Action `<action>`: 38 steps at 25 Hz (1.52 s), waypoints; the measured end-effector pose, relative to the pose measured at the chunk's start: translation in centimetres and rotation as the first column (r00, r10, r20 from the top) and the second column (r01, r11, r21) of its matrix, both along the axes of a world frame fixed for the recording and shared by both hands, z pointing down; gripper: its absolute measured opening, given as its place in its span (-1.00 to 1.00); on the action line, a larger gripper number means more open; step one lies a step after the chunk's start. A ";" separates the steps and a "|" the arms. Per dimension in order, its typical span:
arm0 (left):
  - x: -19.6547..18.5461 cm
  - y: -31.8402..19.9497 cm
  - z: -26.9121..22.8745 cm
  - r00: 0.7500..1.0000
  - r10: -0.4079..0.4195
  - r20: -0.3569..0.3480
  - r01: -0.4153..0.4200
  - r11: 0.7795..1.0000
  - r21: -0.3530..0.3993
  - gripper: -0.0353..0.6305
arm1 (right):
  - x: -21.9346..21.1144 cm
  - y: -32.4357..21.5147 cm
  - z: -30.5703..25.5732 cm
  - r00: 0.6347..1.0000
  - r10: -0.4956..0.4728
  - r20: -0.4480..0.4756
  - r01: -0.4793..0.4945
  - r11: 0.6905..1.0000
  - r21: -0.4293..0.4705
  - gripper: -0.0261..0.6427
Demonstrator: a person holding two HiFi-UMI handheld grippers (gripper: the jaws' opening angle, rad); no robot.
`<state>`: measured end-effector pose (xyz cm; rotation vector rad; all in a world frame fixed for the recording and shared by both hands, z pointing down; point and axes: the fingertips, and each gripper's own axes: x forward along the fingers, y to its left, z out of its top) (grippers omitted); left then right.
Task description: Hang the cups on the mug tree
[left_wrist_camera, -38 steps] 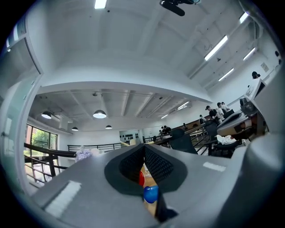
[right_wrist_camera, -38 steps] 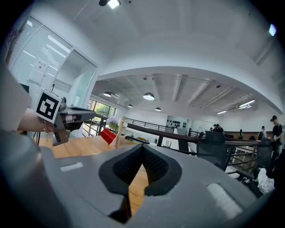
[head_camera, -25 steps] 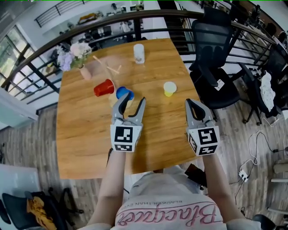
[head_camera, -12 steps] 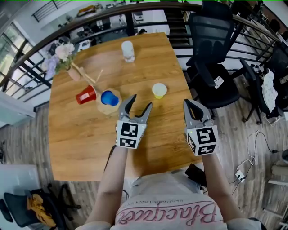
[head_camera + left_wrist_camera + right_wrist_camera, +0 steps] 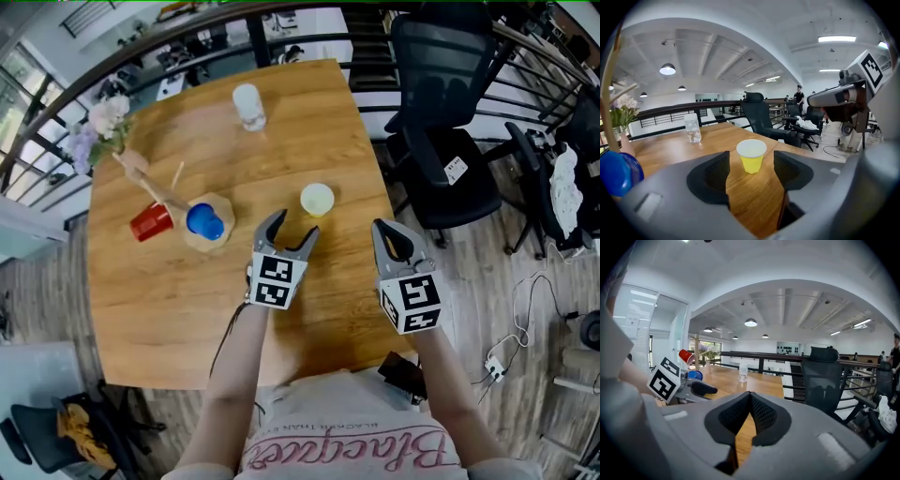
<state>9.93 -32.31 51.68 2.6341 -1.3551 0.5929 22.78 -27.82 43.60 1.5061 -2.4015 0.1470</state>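
The yellow cup (image 5: 317,199) stands on the table (image 5: 169,300), just past the left gripper (image 5: 292,228). It looks light and thin, so a hard squeeze could squash it. A soft hold on its side, near the top, seems best. The left gripper points at it, tipped a bit down. Its jaws have just been opening, with nothing between them. The right gripper (image 5: 387,238) hangs to the right, jaws together and empty.
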 end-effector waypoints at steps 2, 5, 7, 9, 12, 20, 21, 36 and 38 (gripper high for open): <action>0.3 -0.5 1.2 1.000 -0.013 0.005 0.013 1.000 -0.023 0.05 | -0.1 -0.2 0.8 1.000 -0.017 -0.005 0.017 1.000 -0.017 -0.92; 1.0 -1.2 3.1 1.000 -0.020 0.018 0.021 0.998 -0.055 0.09 | 0.1 -0.4 2.0 0.999 -0.033 -0.004 0.033 0.998 -0.048 -0.92; 1.7 -1.8 4.2 0.999 -0.014 0.033 0.017 0.997 -0.073 0.14 | 0.4 -0.7 2.6 0.999 -0.036 0.004 0.036 0.997 -0.066 -0.92; 2.2 -2.5 5.3 0.999 -0.005 0.054 0.009 0.996 -0.085 0.15 | 0.7 -1.0 3.0 0.999 -0.035 0.018 0.037 0.996 -0.078 -0.92; 2.6 -3.6 6.3 0.997 0.002 0.075 0.005 0.996 -0.090 0.16 | 1.0 -1.4 3.7 0.998 -0.035 0.043 0.039 0.995 -0.093 -0.92; 4.0 -5.6 6.0 0.998 0.000 0.069 0.003 0.999 -0.042 0.06 | 1.3 -1.7 5.2 0.995 -0.050 0.081 0.060 0.991 -0.123 -0.92; 4.1 -5.7 5.9 0.998 -0.005 0.066 0.008 0.999 -0.038 0.05 | 1.3 -1.7 5.3 0.995 -0.052 0.084 0.063 0.990 -0.127 -0.92; 3.0 -3.2 -1.5 0.999 -0.044 -0.019 0.045 0.998 0.053 0.05 | 1.2 -0.5 2.6 0.988 -0.029 0.152 0.043 0.995 -0.093 -0.92; 2.5 -2.6 -2.3 0.999 -0.032 -0.009 0.032 0.997 0.068 0.05 | 0.7 -0.2 2.0 0.988 -0.028 0.154 0.040 0.996 -0.074 -0.92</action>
